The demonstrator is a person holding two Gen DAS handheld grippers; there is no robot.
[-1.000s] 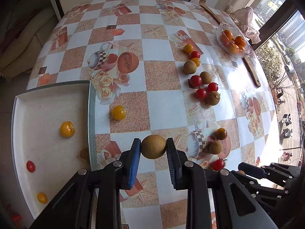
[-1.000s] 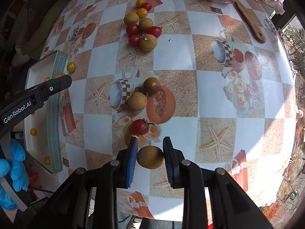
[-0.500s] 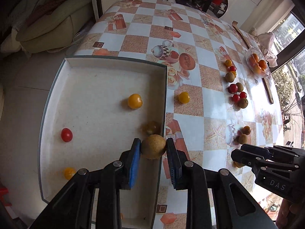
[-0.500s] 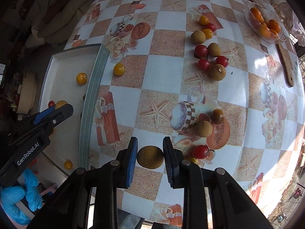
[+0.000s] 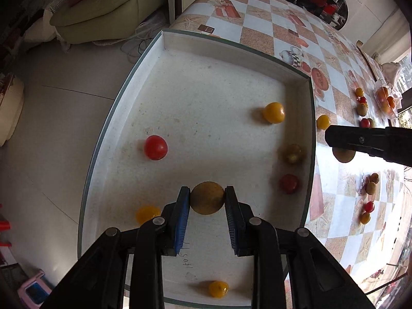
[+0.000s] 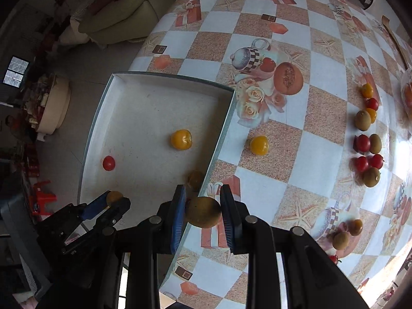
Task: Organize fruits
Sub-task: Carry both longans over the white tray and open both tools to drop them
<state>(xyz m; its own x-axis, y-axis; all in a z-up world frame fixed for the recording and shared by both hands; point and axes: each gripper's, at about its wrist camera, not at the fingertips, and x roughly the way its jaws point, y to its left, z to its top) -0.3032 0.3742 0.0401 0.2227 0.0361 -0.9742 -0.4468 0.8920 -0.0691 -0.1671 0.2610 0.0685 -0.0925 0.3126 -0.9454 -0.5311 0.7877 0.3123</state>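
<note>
My left gripper [image 5: 206,194] is shut on a round brown fruit [image 5: 207,197] and hangs over the inside of the white tray [image 5: 310,118]. Several yellow and red tomatoes lie in the tray, among them a yellow one [image 5: 274,112] and a red one [image 5: 155,147]. My right gripper [image 6: 203,200] is shut on a second brown fruit [image 6: 203,211] above the tray's right rim [image 6: 221,139]. The left gripper [image 6: 110,203] shows at lower left in the right wrist view. One finger [image 5: 360,141] of the right gripper reaches in from the right in the left wrist view.
A loose yellow tomato [image 6: 259,145] lies on the checked tablecloth beside the tray. A cluster of red, yellow and brown fruit [image 6: 365,144] sits further right, a glass bowl of oranges [image 5: 385,100] beyond. The tray overhangs the table edge; floor and a sofa [image 5: 103,7] lie left.
Both grippers have carried their brown fruit leftward from over the tablecloth. The left one now hangs over the tray's inside, the right one over its right rim. Both grips are unchanged.
</note>
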